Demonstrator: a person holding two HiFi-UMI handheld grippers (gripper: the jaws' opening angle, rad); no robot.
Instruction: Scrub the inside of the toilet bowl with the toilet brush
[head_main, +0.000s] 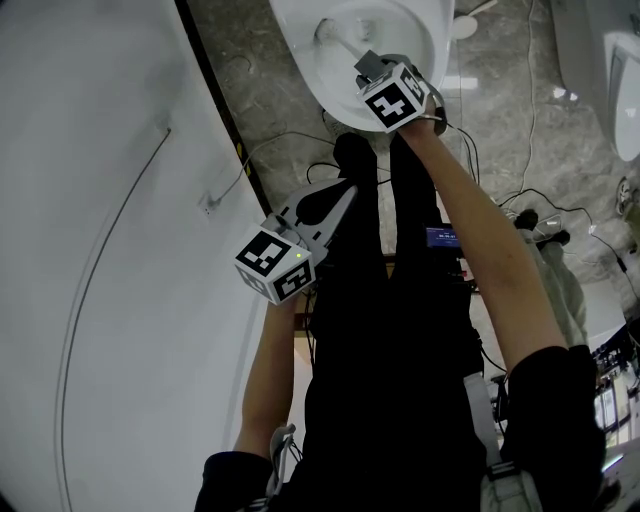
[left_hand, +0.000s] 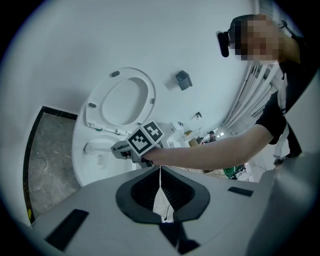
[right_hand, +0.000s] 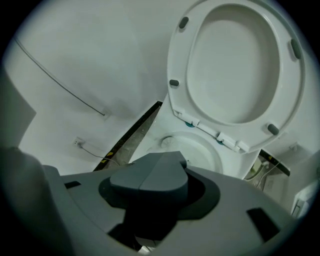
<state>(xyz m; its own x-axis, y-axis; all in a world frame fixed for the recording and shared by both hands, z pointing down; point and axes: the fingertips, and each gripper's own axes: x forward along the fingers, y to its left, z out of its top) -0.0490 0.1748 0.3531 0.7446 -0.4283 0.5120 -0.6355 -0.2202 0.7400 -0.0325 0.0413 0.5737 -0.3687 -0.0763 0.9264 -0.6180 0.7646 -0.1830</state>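
Two grippers work in a tight corner. At the far left a white wall (head_main: 100, 250) drops to a black skirting strip (head_main: 215, 90). Only a narrow wedge of marble floor (head_main: 265, 120) lies between that strip and the toilet bowl (head_main: 305, 40). The left gripper (head_main: 345, 197) hangs low, well short of the bowl, its fingers together on nothing. Beyond the bowl the seat (right_hand: 235, 65) stands raised, so the bowl's mouth is open from above. The right gripper (head_main: 370, 66) hovers over the bowl's near rim, fingers clamped on the toilet brush (head_main: 338, 38). The brush is white, with a thin handle slanting away from the gripper. Its head sits down inside the bowl, toward the bowl's left side.
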